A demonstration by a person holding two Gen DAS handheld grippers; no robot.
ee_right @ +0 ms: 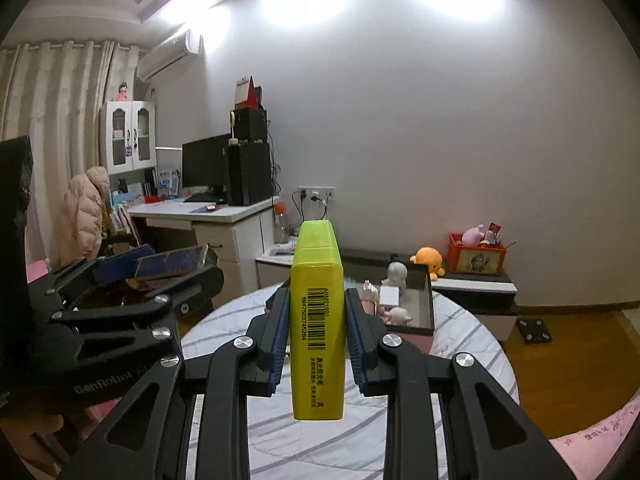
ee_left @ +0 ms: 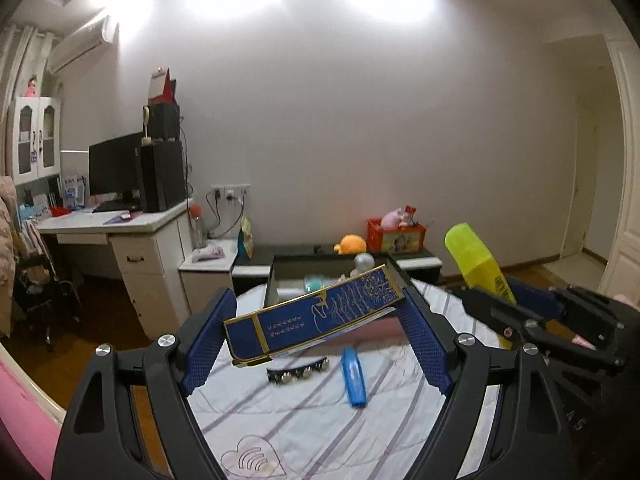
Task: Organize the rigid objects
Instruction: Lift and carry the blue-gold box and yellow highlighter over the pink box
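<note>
My left gripper (ee_left: 316, 320) is shut on a long blue box with gold trim (ee_left: 316, 318), held crosswise and tilted above the round table (ee_left: 304, 420). My right gripper (ee_right: 317, 328) is shut on a yellow highlighter (ee_right: 318, 320), held upright with its cap end up; it also shows at the right of the left wrist view (ee_left: 478, 264). A black tray (ee_right: 424, 300) with small figurines stands at the table's far edge. A blue flat case (ee_left: 354, 376) and a black hair clip (ee_left: 298, 372) lie on the striped cloth under the box.
A low black-and-white cabinet (ee_right: 476, 280) behind the table carries an orange plush (ee_right: 428, 260) and a red crate (ee_right: 478, 254). A white desk (ee_left: 120, 224) with a monitor stands at the left. Wooden floor (ee_right: 572, 360) lies to the right.
</note>
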